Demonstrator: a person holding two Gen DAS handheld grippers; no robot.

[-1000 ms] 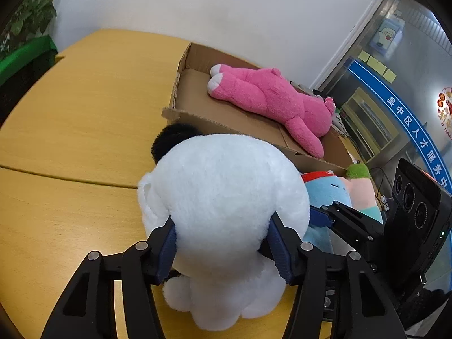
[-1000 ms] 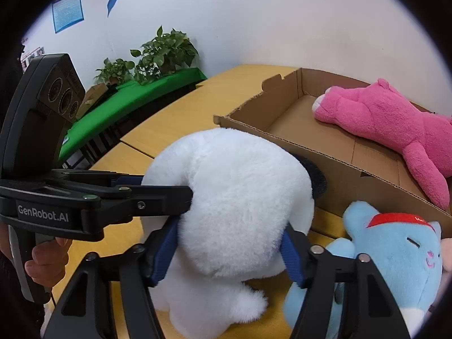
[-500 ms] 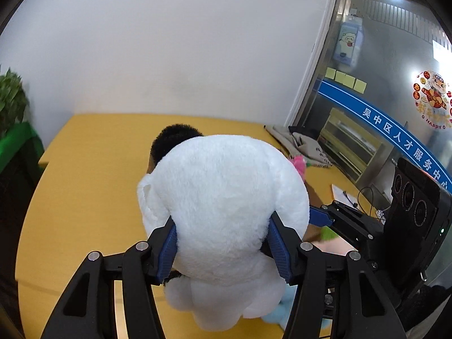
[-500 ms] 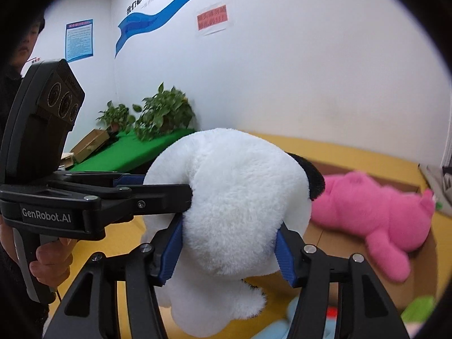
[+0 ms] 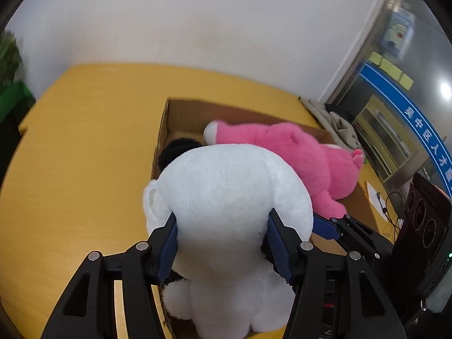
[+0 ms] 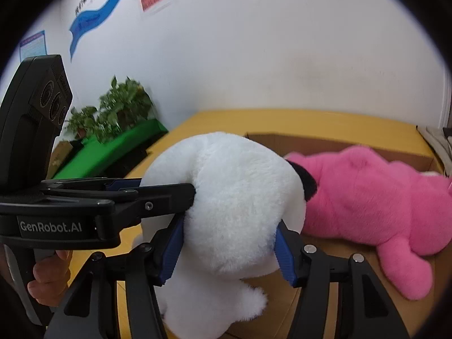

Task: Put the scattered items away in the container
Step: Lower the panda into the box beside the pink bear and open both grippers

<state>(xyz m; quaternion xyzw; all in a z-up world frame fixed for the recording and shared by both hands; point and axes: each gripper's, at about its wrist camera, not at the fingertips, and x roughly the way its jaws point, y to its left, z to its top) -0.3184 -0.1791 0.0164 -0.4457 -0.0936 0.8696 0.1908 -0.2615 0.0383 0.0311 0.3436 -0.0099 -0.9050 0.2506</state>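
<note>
1. Now, left wrist view: my left gripper (image 5: 221, 243) has its blue-padded fingers (image 5: 168, 247) clamped on the white plush toy (image 5: 226, 197), sunk into the pile on both sides. A second ago the toy hung short of the cardboard box (image 5: 180, 113); it now hangs over the box's near end, so I judge only lowering and release remain. The toy is round, deep-piled and soft, with a black ear (image 5: 176, 152). The box is plain brown corrugated card, shallow and open-topped, on the smooth yellow tabletop (image 5: 84, 141). A pink plush toy (image 5: 310, 158) already lies full-length inside.

2. Right wrist view: my right gripper (image 6: 228, 250) is likewise clamped on the same white toy, fingers (image 6: 284, 257) pressing dents into its flanks. The left gripper's black frame (image 6: 84, 206) reaches in from the side, a hand (image 6: 49, 276) on its grip. Background has swung from the box's outer wall to its interior, the pink toy now just beyond the white one.
</note>
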